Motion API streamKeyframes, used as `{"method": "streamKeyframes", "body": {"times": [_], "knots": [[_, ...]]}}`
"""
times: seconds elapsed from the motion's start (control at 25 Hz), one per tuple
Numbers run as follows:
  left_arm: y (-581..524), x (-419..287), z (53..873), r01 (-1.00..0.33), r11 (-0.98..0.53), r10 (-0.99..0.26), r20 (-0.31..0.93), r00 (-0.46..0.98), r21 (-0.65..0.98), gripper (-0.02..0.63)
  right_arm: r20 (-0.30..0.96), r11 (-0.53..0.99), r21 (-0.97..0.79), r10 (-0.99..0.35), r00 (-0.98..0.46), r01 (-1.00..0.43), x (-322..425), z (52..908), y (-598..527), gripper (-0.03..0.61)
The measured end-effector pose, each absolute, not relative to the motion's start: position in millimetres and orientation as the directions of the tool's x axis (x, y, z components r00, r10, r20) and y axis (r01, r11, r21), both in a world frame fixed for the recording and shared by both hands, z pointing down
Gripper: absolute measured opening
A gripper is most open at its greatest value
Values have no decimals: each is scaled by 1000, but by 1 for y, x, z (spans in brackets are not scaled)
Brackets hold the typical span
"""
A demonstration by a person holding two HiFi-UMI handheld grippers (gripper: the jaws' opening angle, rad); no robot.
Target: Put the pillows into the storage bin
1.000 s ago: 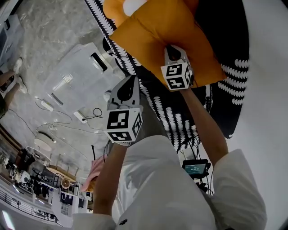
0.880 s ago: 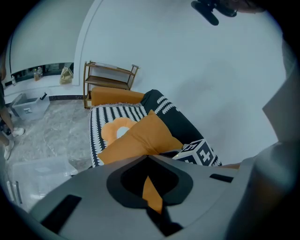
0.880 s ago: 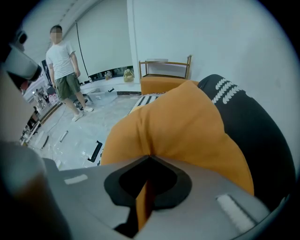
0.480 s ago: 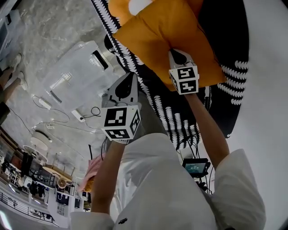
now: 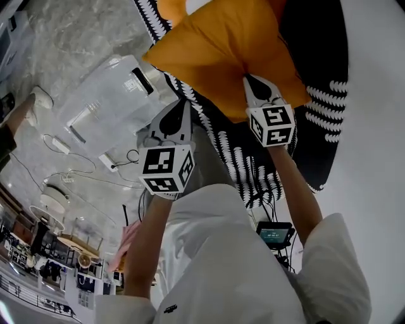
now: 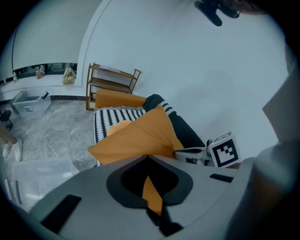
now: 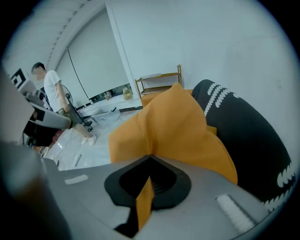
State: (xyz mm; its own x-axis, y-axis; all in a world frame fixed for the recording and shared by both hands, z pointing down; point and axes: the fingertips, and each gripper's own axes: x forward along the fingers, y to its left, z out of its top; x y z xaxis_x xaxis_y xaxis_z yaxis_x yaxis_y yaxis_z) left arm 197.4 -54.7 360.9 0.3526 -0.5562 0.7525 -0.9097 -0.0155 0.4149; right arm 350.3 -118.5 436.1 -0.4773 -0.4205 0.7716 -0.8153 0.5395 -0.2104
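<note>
My right gripper (image 5: 248,79) has just finished closing. A second ago its fingers stood slightly apart at the near edge of the orange pillow (image 5: 228,50); now they are fully together, with a fold of orange cloth pinched between them. My left gripper (image 5: 183,101) is also clamped on the pillow, holding a strip of its fabric between its fingers at the edge toward 8 o'clock.

The pillow has moved over that second. Its corner has swung out toward 9 o'clock and now hangs past the black-and-white patterned seat (image 5: 316,126) instead of lying squarely on it. I take that to mean it is coming up off the seat in a two-handed hold.

The clear storage bin (image 5: 104,101) stands on the marble floor (image 5: 69,38) at about 8 o'clock from the pillow, near but apart from it. The pillow is not in it yet. With the grip made, I judge the carry across to the bin comes next. A second orange pillow (image 5: 168,7) waits at 12 o'clock on the seat.
</note>
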Motion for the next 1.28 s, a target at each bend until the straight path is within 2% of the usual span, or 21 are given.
{"method": "streamKeyframes", "body": {"times": [0.32, 0.56, 1.28], "knots": [[-34, 162, 353, -905, 13, -590, 734, 336, 425, 9, 694, 619, -258, -416, -588, -742, 271, 389, -105, 14], [-13, 115, 338, -903, 96, -630, 728, 271, 419, 9, 661, 687, -291, -358, -659, -665, 198, 361, -90, 14], [112, -43, 346, -830, 357, -690, 720, 75, 429, 9, 677, 844, -280, -165, -717, -459, 29, 362, 12, 14]]}}
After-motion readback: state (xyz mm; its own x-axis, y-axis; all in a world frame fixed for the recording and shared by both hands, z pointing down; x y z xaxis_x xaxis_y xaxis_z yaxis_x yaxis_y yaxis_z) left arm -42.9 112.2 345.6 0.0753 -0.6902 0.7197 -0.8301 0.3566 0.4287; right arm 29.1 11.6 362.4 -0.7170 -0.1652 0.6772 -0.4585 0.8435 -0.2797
